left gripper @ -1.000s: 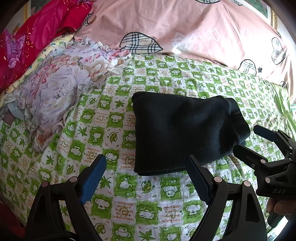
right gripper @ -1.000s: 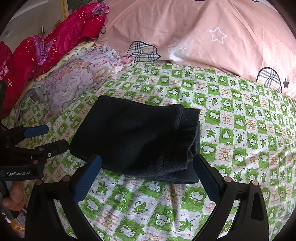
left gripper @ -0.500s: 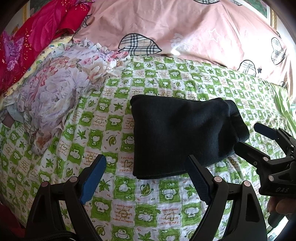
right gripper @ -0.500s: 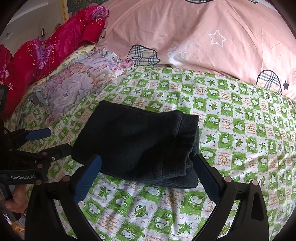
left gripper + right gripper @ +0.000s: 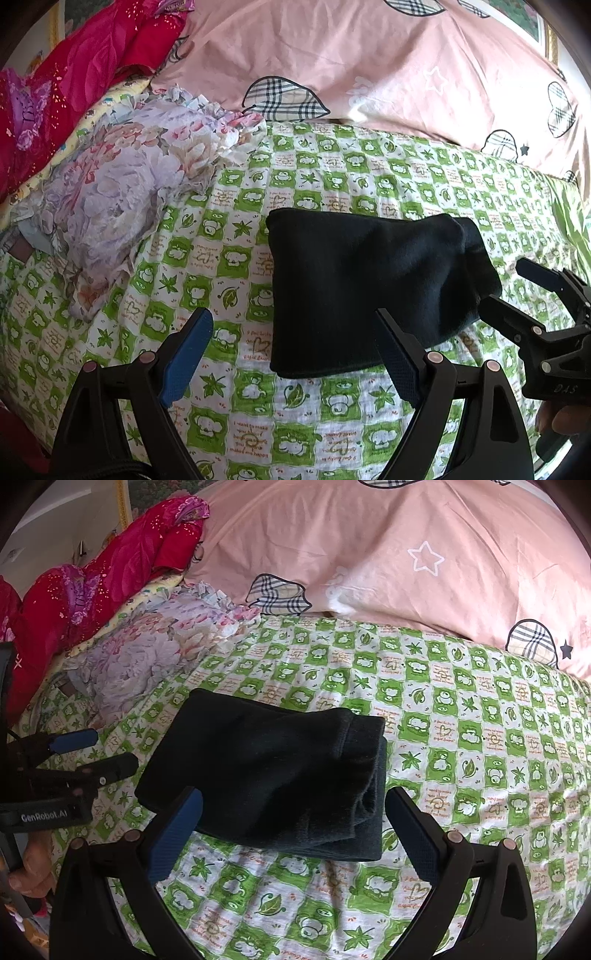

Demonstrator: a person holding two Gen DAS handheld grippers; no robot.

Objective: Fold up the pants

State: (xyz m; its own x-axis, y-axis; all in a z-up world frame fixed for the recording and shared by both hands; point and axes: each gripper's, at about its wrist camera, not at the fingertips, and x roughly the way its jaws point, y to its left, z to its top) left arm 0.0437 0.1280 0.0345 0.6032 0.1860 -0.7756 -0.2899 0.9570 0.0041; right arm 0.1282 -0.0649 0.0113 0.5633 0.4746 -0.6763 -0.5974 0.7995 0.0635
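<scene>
Folded pants (image 5: 369, 291) on green checkered bedsheet (image 5: 332, 417); both hand-held grippers spread, empty.

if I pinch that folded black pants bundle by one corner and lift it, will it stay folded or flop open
Likely it flops open: the black pants look like soft, thick knit, with loose stacked layers showing at the right edge. Probably light, and not slippery on the textured green checked sheet. Both the left gripper and the right gripper are open, touching nothing.

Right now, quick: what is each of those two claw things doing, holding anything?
Left gripper: open, holding nothing, just short of the folded black pants.
Right gripper: open, holding nothing, its fingers either side of the pants' near edge.
</scene>
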